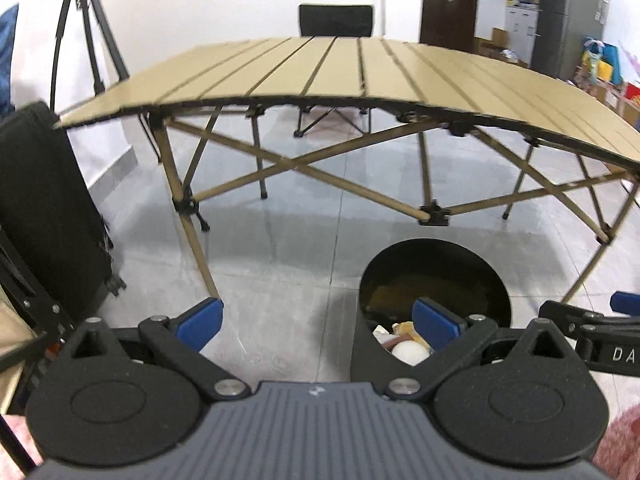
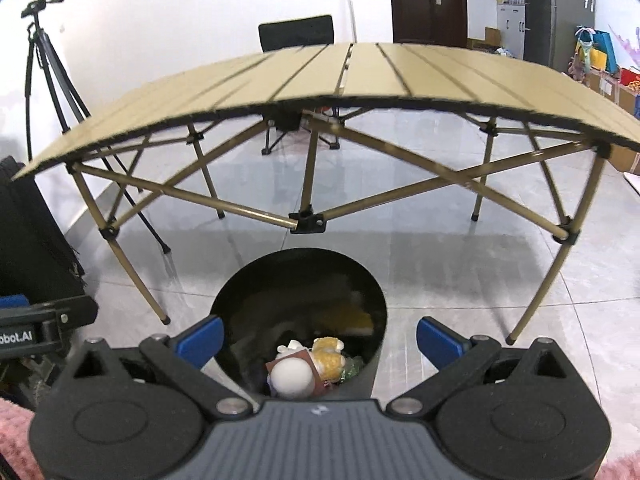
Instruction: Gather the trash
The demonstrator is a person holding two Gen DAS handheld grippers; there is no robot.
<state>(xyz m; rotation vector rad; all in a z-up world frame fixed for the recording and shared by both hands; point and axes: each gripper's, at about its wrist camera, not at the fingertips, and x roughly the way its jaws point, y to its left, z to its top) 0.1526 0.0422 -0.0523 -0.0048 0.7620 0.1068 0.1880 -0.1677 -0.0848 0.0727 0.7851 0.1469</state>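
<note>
A black round bin (image 2: 240,292) stands on the floor in front of the folding table. Inside it lie a white ball (image 2: 291,380), a yellow crumpled piece (image 2: 328,356) and other scraps. My right gripper (image 2: 319,340) hovers directly above the bin's mouth, open, with nothing between its blue pads (image 2: 202,339). In the left wrist view the same bin (image 1: 496,280) is at the lower right, with the white ball (image 1: 409,353) showing. My left gripper (image 1: 320,322) is open and empty, to the left of the bin over the floor; its right pad (image 1: 434,322) overlaps the bin's rim.
A tan slatted folding table (image 2: 360,76) with crossed legs fills the middle. A black chair (image 2: 296,34) stands behind it, a tripod (image 2: 44,60) at left, a black case (image 1: 44,208) beside me. Boxes and coloured bags (image 2: 600,56) crowd the far right. Grey tiled floor (image 1: 280,248) lies around.
</note>
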